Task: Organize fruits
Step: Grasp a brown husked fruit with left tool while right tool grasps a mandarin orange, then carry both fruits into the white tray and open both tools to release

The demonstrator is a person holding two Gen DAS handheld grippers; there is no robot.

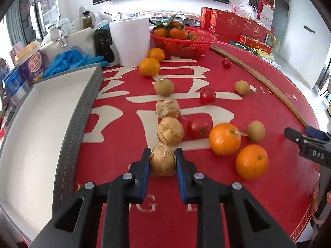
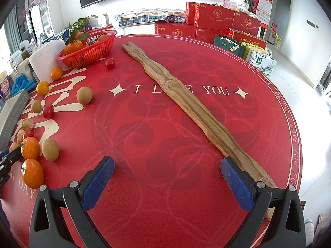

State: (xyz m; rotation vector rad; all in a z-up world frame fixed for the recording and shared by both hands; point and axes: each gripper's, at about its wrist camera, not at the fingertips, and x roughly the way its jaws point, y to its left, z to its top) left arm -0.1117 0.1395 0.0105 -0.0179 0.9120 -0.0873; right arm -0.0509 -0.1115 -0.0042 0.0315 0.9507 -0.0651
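Between the blue pads of the left gripper (image 1: 162,155) sits the nearest husk fruit (image 1: 162,162), clamped from both sides and resting on the red mat (image 1: 258,107). Its pointed husk tip faces away from the camera, toward two more husk fruits (image 1: 170,131) that continue the row beyond it (a row running roughly parallel to the tray's edge). Left of the clamped fruit lies the white tray (image 1: 41,124); right of it, a tomato (image 1: 198,128), then two oranges (image 1: 224,138). Far right of it, the right gripper (image 2: 167,172) hangs spread wide over bare mat, one finger just beside a wooden stick (image 2: 186,101).
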